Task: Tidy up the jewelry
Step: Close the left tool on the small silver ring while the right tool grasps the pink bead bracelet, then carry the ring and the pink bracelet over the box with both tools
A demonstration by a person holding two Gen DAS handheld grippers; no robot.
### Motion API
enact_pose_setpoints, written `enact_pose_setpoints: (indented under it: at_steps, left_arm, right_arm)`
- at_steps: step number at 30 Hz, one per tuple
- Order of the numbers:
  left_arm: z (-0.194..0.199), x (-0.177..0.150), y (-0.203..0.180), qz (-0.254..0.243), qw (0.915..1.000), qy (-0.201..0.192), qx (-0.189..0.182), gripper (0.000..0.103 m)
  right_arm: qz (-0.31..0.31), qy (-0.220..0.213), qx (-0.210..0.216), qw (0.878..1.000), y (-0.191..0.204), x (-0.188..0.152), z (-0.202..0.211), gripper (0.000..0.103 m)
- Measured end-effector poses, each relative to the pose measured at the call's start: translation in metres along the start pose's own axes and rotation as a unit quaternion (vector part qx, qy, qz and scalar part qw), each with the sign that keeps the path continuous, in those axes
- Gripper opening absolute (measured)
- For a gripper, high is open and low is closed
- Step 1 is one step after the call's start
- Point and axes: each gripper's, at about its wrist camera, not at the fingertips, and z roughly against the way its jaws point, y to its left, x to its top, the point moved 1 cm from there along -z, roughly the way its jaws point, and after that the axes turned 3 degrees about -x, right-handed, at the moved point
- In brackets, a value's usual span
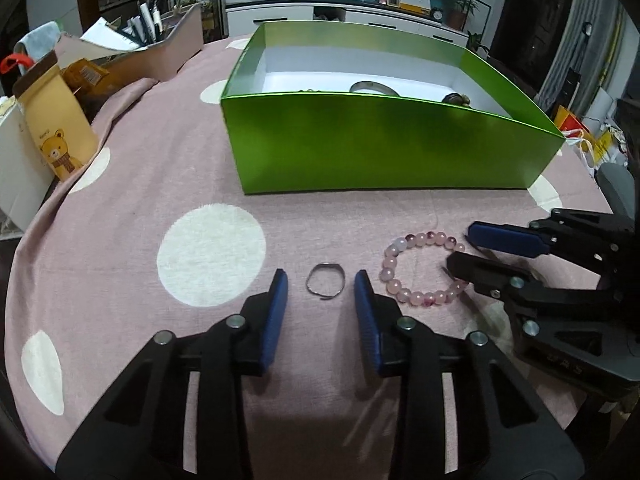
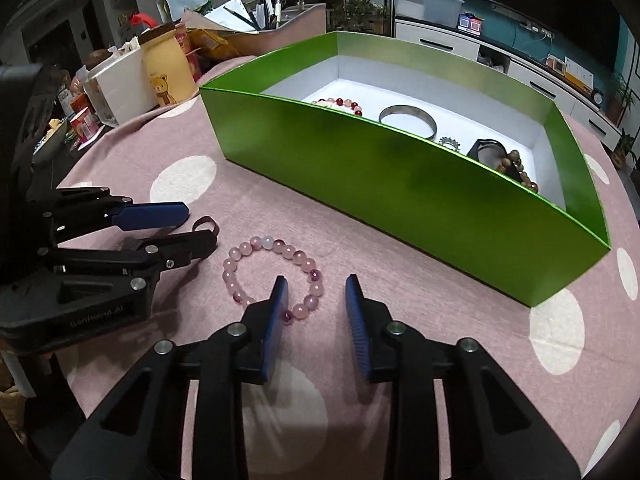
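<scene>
A thin silver ring (image 1: 325,286) lies on the pink dotted cloth, between the open fingers of my left gripper (image 1: 322,290); in the right wrist view the ring (image 2: 206,224) peeks out behind that gripper (image 2: 196,226). A pink bead bracelet (image 1: 424,270) lies to its right. My right gripper (image 2: 316,296) is open, its left finger over the near edge of the bracelet (image 2: 272,276); it also shows in the left wrist view (image 1: 460,250). The green box (image 2: 400,184) behind holds a silver bangle (image 2: 408,120), a red bead bracelet (image 2: 340,104), a brown bead bracelet (image 2: 516,168) and other pieces.
The green box (image 1: 380,148) stands close behind both pieces. A yellow bear bag (image 1: 56,128), a white container (image 2: 120,88) and a pink organizer with pens (image 1: 160,48) crowd the table's left side. The table edge curves at the right.
</scene>
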Motion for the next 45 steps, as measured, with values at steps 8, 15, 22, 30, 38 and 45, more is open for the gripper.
enact_pose_setpoints:
  at_steps: [8,15,22,30,38,45]
  left_arm:
    - [-0.001,-0.002,-0.005,-0.016,0.9998,-0.006,-0.008,0.019]
    - [0.009,0.001,-0.007,-0.011,0.9996,-0.023,-0.012,0.018]
    - [0.037,0.009,-0.008,-0.003,0.9970,-0.071,-0.029,0.018]
    - [0.057,0.021,-0.017,-0.001,0.9933,-0.107,-0.042,0.018]
    - [0.069,0.048,-0.031,-0.005,0.9889,-0.139,-0.052,0.018]
    - [0.067,0.077,-0.042,-0.015,0.9862,-0.156,-0.053,0.018]
  right_arm:
    - [0.020,-0.006,-0.010,1.000,0.006,0.000,-0.002,0.007]
    - [0.011,-0.047,-0.008,0.999,-0.003,0.002,0.021,0.007]
    - [-0.008,-0.118,-0.016,0.993,-0.017,0.009,0.064,0.007]
    - [-0.035,-0.191,-0.011,0.981,-0.036,0.017,0.108,0.007]
    - [-0.050,-0.220,-0.020,0.974,-0.050,0.027,0.126,0.007]
    - [-0.057,-0.238,-0.032,0.969,-0.061,0.044,0.132,0.007]
